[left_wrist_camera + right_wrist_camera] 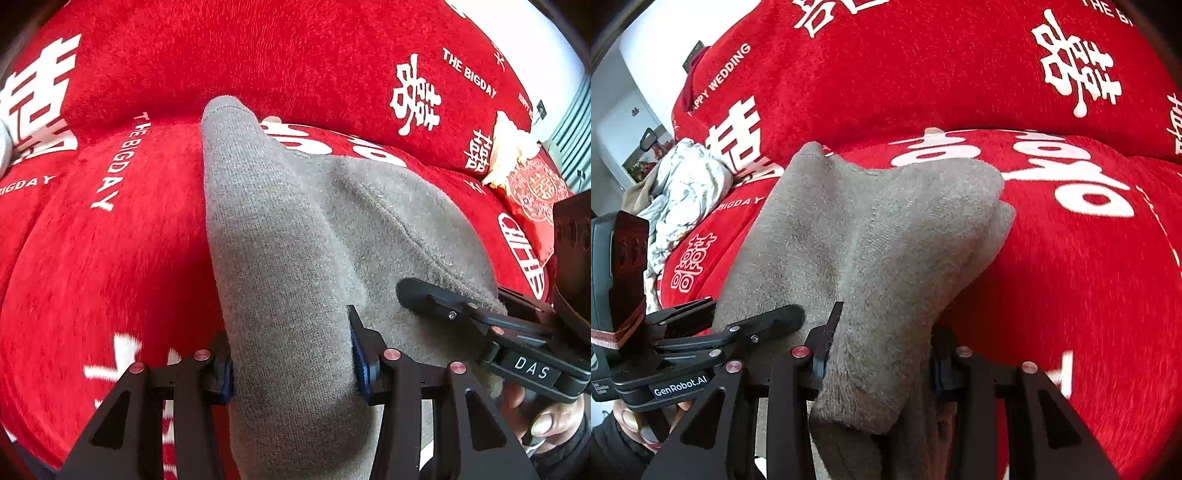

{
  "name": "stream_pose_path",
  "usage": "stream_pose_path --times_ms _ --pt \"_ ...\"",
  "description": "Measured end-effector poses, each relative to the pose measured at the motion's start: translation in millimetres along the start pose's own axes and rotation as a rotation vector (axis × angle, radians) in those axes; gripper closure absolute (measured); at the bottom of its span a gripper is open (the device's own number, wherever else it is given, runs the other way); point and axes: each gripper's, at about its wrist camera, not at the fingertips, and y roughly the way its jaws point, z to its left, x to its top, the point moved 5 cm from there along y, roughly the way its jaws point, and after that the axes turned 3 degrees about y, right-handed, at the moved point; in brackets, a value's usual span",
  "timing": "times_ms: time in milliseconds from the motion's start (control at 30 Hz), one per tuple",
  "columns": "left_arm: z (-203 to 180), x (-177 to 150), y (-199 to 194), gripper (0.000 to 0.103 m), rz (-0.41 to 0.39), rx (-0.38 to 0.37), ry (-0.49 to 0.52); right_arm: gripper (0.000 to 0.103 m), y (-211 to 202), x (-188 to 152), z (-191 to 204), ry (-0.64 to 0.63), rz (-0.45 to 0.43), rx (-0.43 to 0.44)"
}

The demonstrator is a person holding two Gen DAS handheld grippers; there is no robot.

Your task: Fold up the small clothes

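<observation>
While both grippers hang over the red sofa cover point(110, 258), each one has grey sock cloth squeezed between its two fingers. The left gripper point(293, 365) is partly closed and pinches one grey sock point(266, 240) by a thick bunch of its knit cloth. Its blue pads point(360, 369) press into the sock from both sides. The right gripper point(877, 360) is also partly closed, and it pinches the grey cloth point(879, 240) the same way, with a black finger point(827, 332) pushed into the fuzz.

From the left wrist view, the right gripper's black finger point(428, 299) lies on the edge of the wider grey piece. From the right wrist view, the left gripper's finger point(768, 321) rests on the grey cloth just beside the right one. So the two grippers are close together, side by side.

The sock cloth is soft, fuzzy and a bit pilled. It stretches away from the fingers and its far end, a rounded tip point(225, 110), rests on the sofa seat. The other part ends in a blunt round shape point(990, 184).

The sofa cover is furry red cloth with big white letters and signs. A crumpled pale flowery cloth point(687, 184) lies off to the side on the seat.
</observation>
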Motion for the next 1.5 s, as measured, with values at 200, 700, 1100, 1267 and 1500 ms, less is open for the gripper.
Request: stream_pose_path --times_ms 200,700,1100,1267,1500 --pt "2 -24 -10 0.054 -0.023 -0.013 -0.011 0.062 -7 -21 8 -0.009 -0.013 0.007" --pt "13 -57 -23 0.032 -0.043 0.001 -0.017 0.044 -16 -51 5 -0.025 -0.056 -0.020" --pt "27 -25 -32 0.030 -0.051 0.210 -0.070 0.023 -47 -39 41 -0.162 -0.160 -0.008" --pt "27 -31 -18 0.019 -0.055 0.280 -0.044 0.024 -13 -46 23 -0.057 -0.067 -0.011" --pt "-6 -44 -67 0.019 -0.241 0.352 0.051 0.021 -56 -58 50 -0.182 -0.138 -0.211"
